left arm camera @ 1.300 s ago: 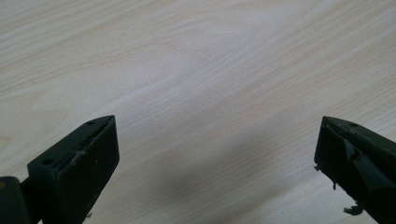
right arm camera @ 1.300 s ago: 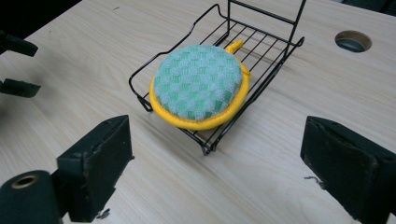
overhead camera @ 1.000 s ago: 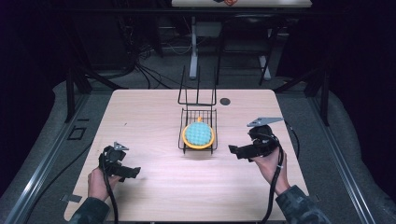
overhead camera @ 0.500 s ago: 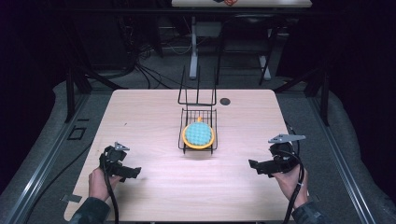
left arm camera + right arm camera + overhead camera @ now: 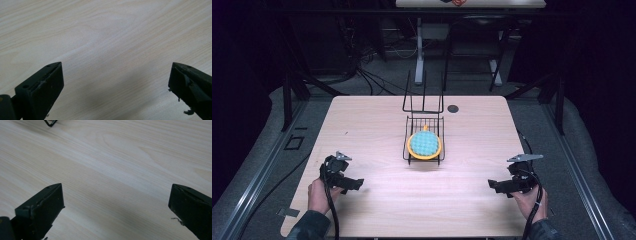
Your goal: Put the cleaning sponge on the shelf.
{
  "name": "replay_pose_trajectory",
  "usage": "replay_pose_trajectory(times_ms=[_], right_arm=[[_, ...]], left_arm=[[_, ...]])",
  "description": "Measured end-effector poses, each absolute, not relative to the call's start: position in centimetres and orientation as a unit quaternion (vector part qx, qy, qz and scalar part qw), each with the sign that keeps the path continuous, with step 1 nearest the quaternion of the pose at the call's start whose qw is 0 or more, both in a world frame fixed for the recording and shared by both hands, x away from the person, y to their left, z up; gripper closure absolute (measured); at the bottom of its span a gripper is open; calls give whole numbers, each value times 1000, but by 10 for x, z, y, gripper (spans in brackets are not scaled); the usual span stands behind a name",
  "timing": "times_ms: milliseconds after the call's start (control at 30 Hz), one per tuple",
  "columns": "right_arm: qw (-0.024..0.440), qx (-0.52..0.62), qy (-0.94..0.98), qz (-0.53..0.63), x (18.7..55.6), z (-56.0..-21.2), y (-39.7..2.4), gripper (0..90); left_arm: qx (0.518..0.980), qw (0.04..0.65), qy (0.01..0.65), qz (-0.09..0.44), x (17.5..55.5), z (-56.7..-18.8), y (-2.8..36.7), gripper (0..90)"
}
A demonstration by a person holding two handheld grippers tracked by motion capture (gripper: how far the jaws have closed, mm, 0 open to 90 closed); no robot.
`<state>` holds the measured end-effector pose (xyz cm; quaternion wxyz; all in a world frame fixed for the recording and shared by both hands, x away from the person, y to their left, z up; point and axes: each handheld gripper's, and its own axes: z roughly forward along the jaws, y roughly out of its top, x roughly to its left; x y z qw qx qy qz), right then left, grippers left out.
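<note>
Between both sets of wide-open, empty jaws lies bare worktop [image 5: 377,120]; the wire rack [image 5: 424,145] sits well ahead, so any approach has yet to start.

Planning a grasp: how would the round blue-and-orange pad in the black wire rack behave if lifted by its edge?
The round blue-and-orange pad looks thin and flat, so probably light. Its quilted-looking blue face hints at something soft that may droop from an edge grip, though stiffness is unclear. It lies in the black wire rack, whose wires might catch its rim.

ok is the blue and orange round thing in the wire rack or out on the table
In. The blue and orange round thing lies flat inside the black wire rack, whose rim runs all around it at the table's middle.
</note>
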<state>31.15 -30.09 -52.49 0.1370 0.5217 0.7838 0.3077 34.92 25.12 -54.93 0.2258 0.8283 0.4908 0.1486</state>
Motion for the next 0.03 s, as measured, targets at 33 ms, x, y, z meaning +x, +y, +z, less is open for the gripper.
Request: replay_pose_trajectory(times_ms=[33], right_arm=[[138, 520, 785, 307, 312, -526, -303, 0]], left_arm=[[828, 226, 491, 149, 349, -549, 251, 0]])
